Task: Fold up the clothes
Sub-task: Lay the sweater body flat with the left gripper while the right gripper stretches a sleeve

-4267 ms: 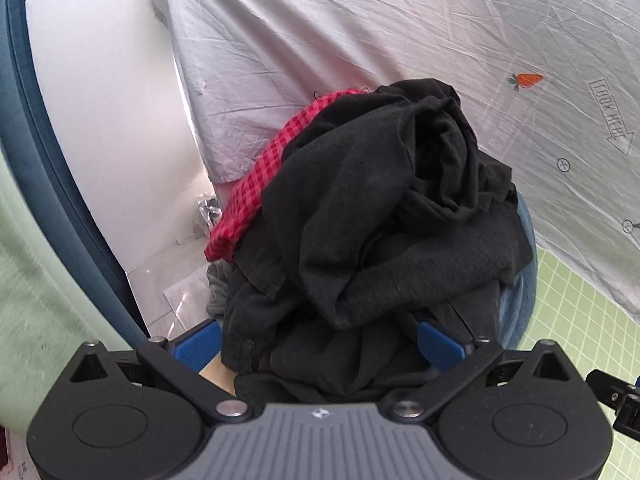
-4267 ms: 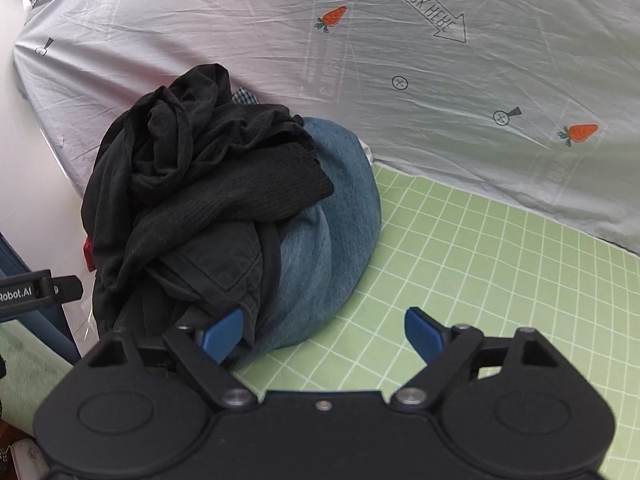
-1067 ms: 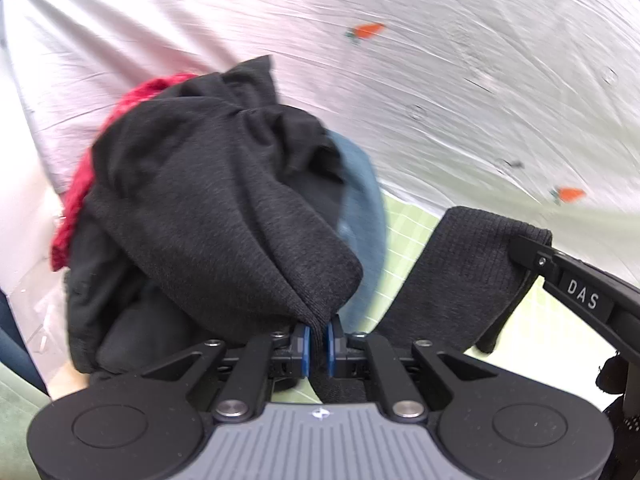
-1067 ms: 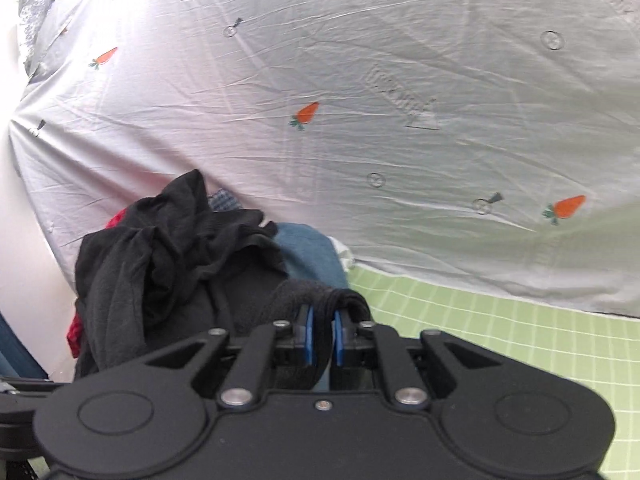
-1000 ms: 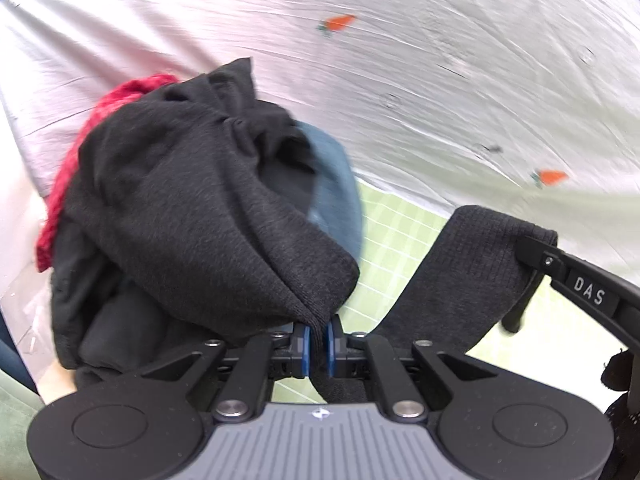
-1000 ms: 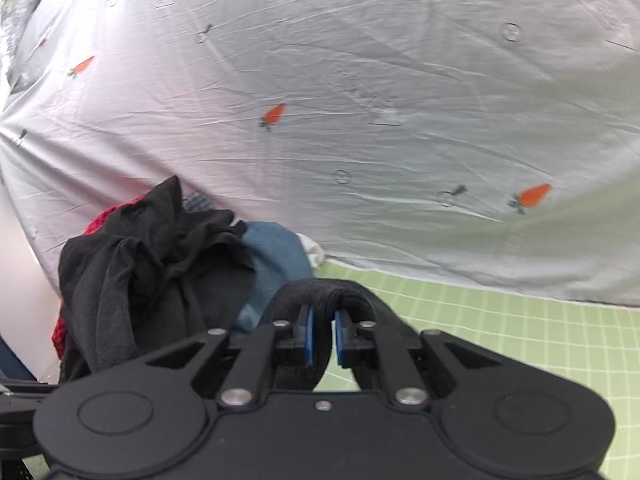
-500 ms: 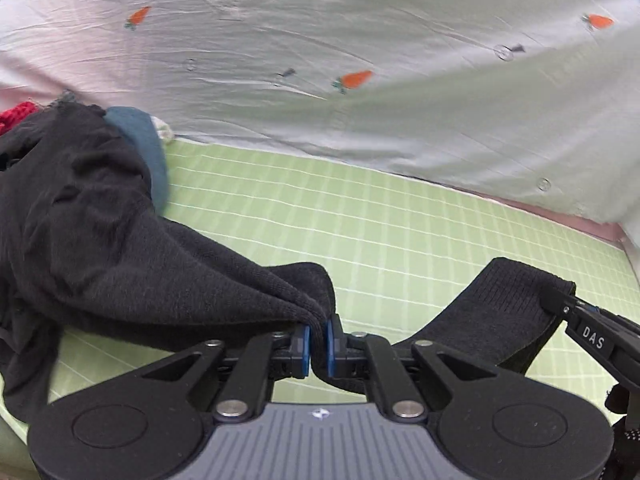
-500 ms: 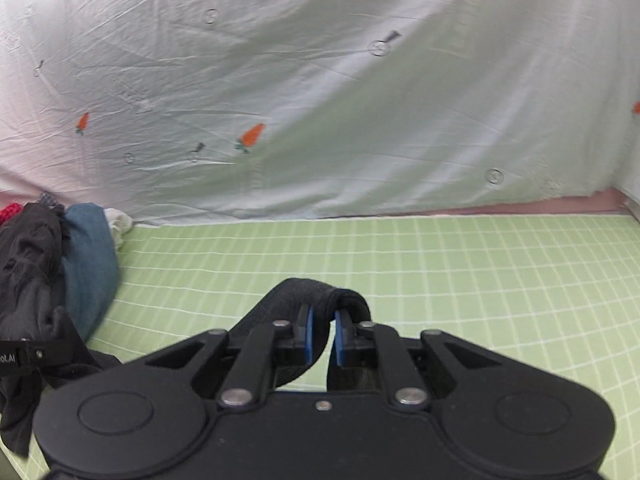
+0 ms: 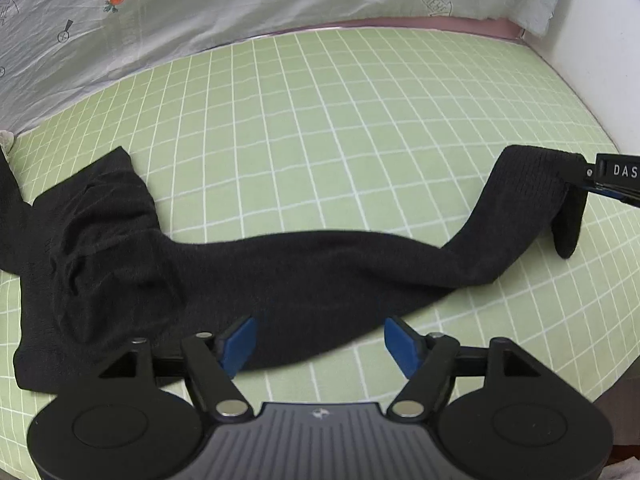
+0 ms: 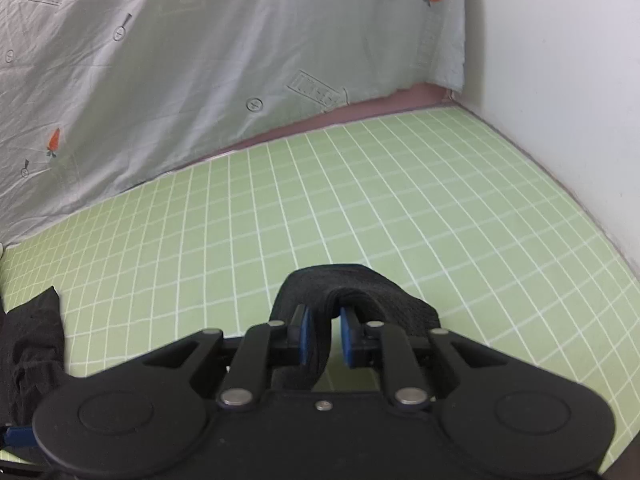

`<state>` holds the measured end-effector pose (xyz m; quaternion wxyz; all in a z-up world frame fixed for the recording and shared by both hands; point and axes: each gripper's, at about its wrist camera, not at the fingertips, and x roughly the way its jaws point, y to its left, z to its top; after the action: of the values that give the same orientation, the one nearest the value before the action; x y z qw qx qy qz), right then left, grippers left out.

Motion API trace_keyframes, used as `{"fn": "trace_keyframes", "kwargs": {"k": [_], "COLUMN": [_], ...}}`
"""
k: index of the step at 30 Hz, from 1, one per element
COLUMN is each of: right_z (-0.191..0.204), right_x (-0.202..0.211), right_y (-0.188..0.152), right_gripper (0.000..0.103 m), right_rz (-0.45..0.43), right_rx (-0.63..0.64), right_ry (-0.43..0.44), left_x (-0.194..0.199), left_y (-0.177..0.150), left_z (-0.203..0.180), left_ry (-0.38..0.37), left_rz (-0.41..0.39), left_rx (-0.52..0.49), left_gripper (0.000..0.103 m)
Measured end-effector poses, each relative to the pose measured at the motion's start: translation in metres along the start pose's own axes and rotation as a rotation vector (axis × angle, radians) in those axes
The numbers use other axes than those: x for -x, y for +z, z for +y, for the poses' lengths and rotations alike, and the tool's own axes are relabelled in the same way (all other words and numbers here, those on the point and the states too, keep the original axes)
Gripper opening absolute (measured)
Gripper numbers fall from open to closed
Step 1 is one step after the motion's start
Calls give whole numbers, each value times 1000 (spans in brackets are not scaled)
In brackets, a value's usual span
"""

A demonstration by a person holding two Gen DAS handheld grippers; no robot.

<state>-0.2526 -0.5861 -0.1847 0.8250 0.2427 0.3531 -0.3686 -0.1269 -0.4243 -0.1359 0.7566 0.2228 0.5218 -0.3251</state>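
A black knit garment (image 9: 304, 268) lies stretched across the green checked sheet (image 9: 320, 128), bunched at the left and drawn up at the right. My left gripper (image 9: 320, 340) is open just above the garment's near edge, holding nothing. My right gripper (image 10: 325, 338) has its blue pads slightly parted with a fold of the same black garment (image 10: 344, 284) draped between and over them. In the left wrist view the right gripper (image 9: 600, 184) holds the garment's right end off the sheet.
A grey sheet with carrot prints (image 10: 200, 80) hangs along the back. A white wall (image 10: 560, 100) closes the right side. The bed's right edge (image 9: 608, 384) is near the left gripper. A bit of black cloth (image 10: 28, 344) lies at the right wrist view's left edge.
Both grippers carried the black garment from the clothes pile rightward over the sheet. The left gripper has opened and let its end drop flat. The right pads have parted slightly.
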Motion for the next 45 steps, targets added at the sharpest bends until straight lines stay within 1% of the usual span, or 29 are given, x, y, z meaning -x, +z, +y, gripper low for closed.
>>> {"fn": "trace_keyframes", "kwargs": {"k": [1,2,3,4,7,10,11,12,13,16,18,22,24,26,27,29,30,32,34,35,37,38,39,41,45], "right_z": [-6,-10,-15,-19,-21,-16,-14,-12,-9,-2,1,3,2,1,0,0,0,-1,-4,-6,-10,-12,-14,-18,-19], "right_x": [-3,-6,-9,-13,-27,-36,-38,-41,-43,-48,-54,-61,-66,-70,-73,-76,-78,-80,-82,-83,-83,-84,-84,-85,-86], "right_y": [-7,-13,-20,-27,-43,-51,-52,-51,-50,-46,-41,-34,-31,-29,-28,-26,-25,-24,-23,-24,-25,-25,-25,-25,-19], "right_gripper": [36,47,50,49,55,57,63,73,76,77,79,79,79,79,79,79,79,79,79,79,76,68,55,43,16], "right_rz": [22,43,63,87,159,198,202,203,204,200,200,201,206,212,215,216,217,220,225,226,224,226,228,231,211], "right_rx": [-19,-41,-63,-88,-156,-197,-212,-226,-240,-269,-284,-327,-347,-362,-366,-370,-371,-370,-378,-385,-403,-406,-407,-407,-380], "right_ry": [-2,-2,1,10,17,24,27,31,35,32,10,-33,-58,-82,-94,-119,-130,-154,-171,-178,-193,-199,-203,-207,-171], "left_x": [-1,-2,-4,-6,-16,-21,-23,-25,-27,-34,-38,-47,-53,-60,-63,-67,-68,-69,-69,-70,-70,-71,-71,-72,-71], "left_y": [-7,-13,-20,-29,-51,-60,-63,-63,-63,-62,-62,-62,-63,-64,-65,-65,-64,-62,-62,-62,-62,-62,-62,-61,-58], "left_z": [10,21,31,42,78,117,129,141,153,187,211,257,278,295,302,312,312,311,310,310,310,310,310,309,305], "left_ry": [-7,-14,-12,10,68,102,113,122,130,157,175,210,226,232,232,226,230,238,243,245,248,250,252,257,282], "left_rz": [13,26,40,58,120,154,162,165,168,176,181,191,200,202,201,187,182,176,172,172,171,170,170,174,181], "left_rx": [20,41,64,95,206,309,341,367,393,471,523,627,662,679,685,691,683,660,660,663,669,672,675,674,665], "left_gripper": [75,77,78,78,78,78,78,78,78,78,78,78,78,78,80,87,89,89,90,92,95,96,97,97,97]}}
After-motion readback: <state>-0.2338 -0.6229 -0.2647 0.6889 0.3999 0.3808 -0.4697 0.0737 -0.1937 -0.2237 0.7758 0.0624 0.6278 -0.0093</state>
